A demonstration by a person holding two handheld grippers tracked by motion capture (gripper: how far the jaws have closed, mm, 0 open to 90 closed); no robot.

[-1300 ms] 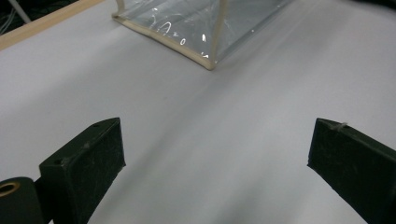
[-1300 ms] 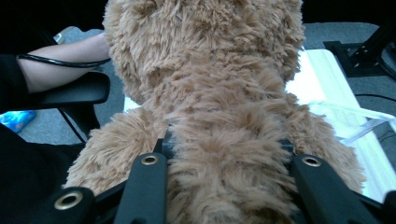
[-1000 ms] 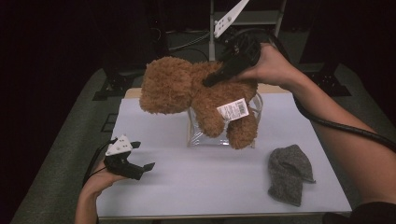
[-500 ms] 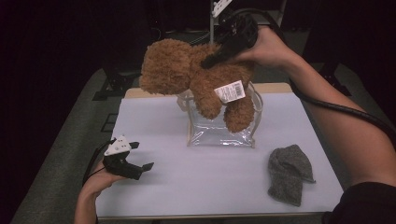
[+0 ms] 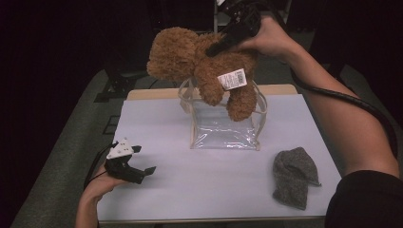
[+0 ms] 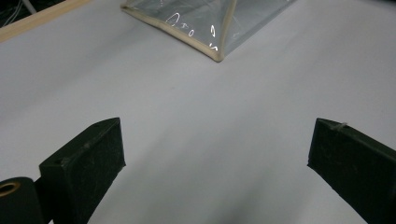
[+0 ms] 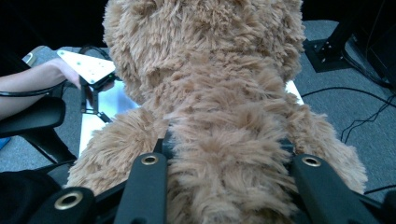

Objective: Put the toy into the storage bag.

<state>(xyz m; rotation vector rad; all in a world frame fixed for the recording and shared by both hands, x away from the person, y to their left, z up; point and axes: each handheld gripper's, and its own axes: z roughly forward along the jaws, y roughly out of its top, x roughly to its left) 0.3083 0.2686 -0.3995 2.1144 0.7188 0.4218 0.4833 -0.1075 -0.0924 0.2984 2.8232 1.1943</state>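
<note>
At frame top the right gripper [image 5: 216, 49] clamps a shaggy brown teddy bear [image 5: 204, 71] above the clear plastic bag [image 5: 223, 130]; the left gripper [image 5: 142, 161], jaws released, rests lower left on bare white table [image 5: 190, 190]

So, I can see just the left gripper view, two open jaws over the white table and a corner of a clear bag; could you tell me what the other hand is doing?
Observer: The right gripper is shut on a brown teddy bear, held in the air above the clear bag.
Operator: Thank you. Is the bear touching the bag?
Observer: Its legs hang at the bag's open top; whether they touch, I cannot tell.
Operator: Anything else on the table?
Observer: A grey knitted hat lies to the bag's right.
</note>
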